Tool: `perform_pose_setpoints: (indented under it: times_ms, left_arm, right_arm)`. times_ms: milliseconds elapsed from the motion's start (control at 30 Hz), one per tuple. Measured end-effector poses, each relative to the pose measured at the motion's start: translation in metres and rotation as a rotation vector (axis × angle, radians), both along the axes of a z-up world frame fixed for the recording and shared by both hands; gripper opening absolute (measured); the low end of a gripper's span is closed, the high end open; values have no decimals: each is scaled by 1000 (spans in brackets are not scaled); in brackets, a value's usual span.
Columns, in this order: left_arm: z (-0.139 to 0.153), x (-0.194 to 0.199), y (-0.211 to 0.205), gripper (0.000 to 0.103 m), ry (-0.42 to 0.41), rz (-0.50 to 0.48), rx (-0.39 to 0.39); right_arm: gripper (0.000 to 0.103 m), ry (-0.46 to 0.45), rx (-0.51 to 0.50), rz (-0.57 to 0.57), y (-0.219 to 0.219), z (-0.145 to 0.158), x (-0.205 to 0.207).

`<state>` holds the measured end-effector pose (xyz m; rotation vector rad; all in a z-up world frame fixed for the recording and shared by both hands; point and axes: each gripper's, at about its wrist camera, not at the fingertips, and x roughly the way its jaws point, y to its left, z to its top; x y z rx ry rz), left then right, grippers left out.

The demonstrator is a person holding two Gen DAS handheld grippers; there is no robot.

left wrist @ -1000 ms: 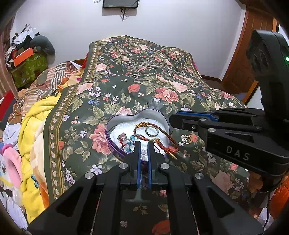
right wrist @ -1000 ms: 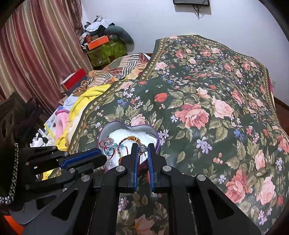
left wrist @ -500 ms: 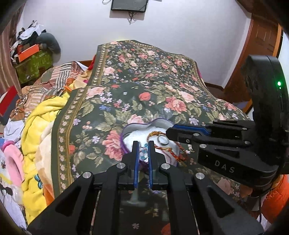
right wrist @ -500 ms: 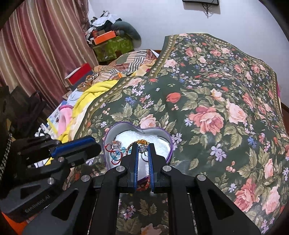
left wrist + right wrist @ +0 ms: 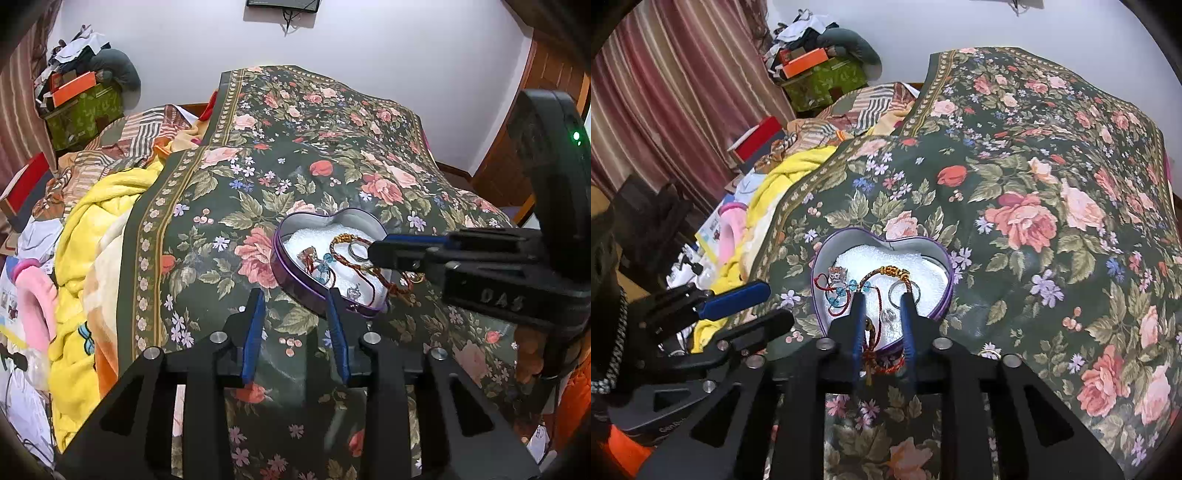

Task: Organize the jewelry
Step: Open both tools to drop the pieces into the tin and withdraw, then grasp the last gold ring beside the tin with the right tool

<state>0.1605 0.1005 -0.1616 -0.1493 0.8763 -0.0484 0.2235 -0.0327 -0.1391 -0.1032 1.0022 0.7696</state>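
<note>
A purple heart-shaped tin (image 5: 295, 284) is seen resting on the dark floral bedspread (image 5: 295, 162), its floor lined with white foam. Inside it, several pieces are laid out: a red-and-gold braided cord bracelet (image 5: 873, 280), a silver ring (image 5: 905, 291) near the right lobe, a blue-beaded piece (image 5: 842, 291) towards the left, and a small sparkling charm (image 5: 837, 274) above that. The cord's tasselled end (image 5: 870, 356) is draped over the tin's near rim onto the fabric. The left gripper (image 5: 295, 314) is held just short of the tin, its blue-padded fingers (image 5: 255, 328) spread wide with nothing between them, the right-hand finger just at the tin's near wall. The right gripper (image 5: 882, 314) is positioned over the tin's near edge, its jaws parted and released; the cord is seen passing between the fingers, though no grasp on it is made. From the left wrist view, the right gripper's tips are reaching in over the ring from the side. A yellow blanket (image 5: 96, 229) is bunched beside the bedspread.
</note>
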Motion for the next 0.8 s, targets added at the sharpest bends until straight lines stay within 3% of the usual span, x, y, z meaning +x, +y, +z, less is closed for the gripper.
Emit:
perform_pose_setpoints:
  times_ms: [100, 367, 800]
  left_arm:
    - [2, -3, -3, 35, 1, -4, 1]
    - [8, -13, -19, 37, -4, -35, 8]
    - [-19, -12, -45, 39, 70, -94, 10]
  right_arm:
    - [27, -31, 11, -18, -9, 11, -4]
    - [28, -124, -14, -104, -44, 33, -4]
    - [28, -53, -122, -153, -85, -5, -5]
